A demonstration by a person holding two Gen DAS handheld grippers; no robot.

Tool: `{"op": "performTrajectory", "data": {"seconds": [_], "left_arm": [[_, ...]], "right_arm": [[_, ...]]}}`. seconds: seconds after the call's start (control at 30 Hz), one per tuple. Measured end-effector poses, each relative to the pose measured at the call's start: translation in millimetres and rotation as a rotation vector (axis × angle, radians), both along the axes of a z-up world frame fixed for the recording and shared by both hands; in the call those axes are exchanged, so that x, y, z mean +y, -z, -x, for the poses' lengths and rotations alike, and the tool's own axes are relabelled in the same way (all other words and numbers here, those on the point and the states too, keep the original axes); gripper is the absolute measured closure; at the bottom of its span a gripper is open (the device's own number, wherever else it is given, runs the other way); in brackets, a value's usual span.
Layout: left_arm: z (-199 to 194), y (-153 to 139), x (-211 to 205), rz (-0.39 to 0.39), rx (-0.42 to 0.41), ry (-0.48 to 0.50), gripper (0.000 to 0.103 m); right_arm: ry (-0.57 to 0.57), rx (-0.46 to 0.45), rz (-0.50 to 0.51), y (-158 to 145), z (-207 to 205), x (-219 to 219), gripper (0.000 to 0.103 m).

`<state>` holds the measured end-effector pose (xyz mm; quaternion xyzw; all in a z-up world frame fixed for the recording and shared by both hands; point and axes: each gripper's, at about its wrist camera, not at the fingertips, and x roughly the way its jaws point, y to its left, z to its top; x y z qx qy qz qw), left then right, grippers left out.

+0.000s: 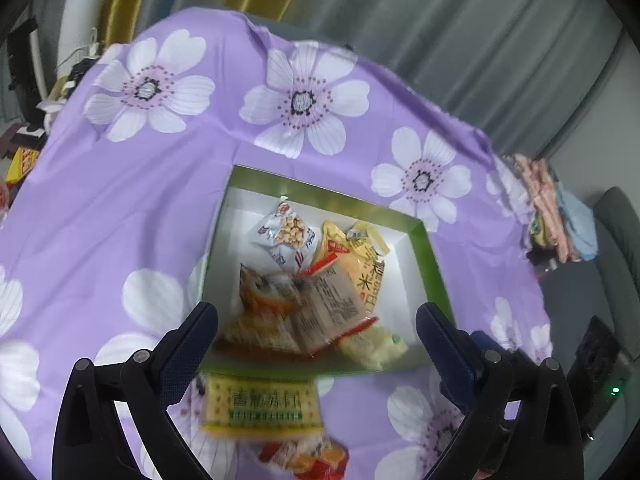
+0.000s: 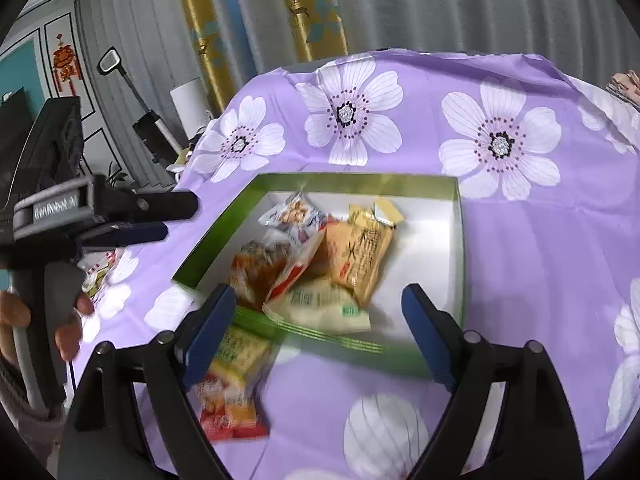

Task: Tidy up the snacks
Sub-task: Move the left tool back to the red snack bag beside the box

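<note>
A green box with a white inside sits on a purple flowered cloth. It holds several snack packets, among them a peanut packet and a yellow rice-cake packet. My left gripper hovers open above the box's near part with nothing between its pads. The right wrist view shows the same box, and my right gripper stands open over its near rim, gripping nothing. A yellow-green cracker packet and a red-orange packet lie on the cloth in front of the box.
In the right wrist view the left gripper juts in from the left, held by a person's hand. Folded cloths are stacked off the table's right edge. Grey curtains hang behind, with an upright vacuum at back left.
</note>
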<state>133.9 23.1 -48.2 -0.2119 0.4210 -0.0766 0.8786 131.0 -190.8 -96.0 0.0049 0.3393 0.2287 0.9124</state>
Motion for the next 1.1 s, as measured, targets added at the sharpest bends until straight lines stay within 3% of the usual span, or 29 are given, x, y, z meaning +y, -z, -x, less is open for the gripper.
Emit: {"op": "performTrajectory", "data": {"seconds": [0.33, 0.67, 1.1], "left_arm": [[79, 18, 9, -0.048, 0.045, -0.063, 0.004], [129, 27, -13, -0.186, 0.033, -0.04, 0.004], [146, 22, -21, -0.119, 0.042, -0.055, 0.004]], "right_arm": [[-0.042, 0.086, -0.032, 27, 60, -10, 0.015], [-0.082, 0.142, -0.033, 46, 92, 2, 0.015], [-0.177, 0.135, -0.036, 44, 88, 21, 0.015]]}}
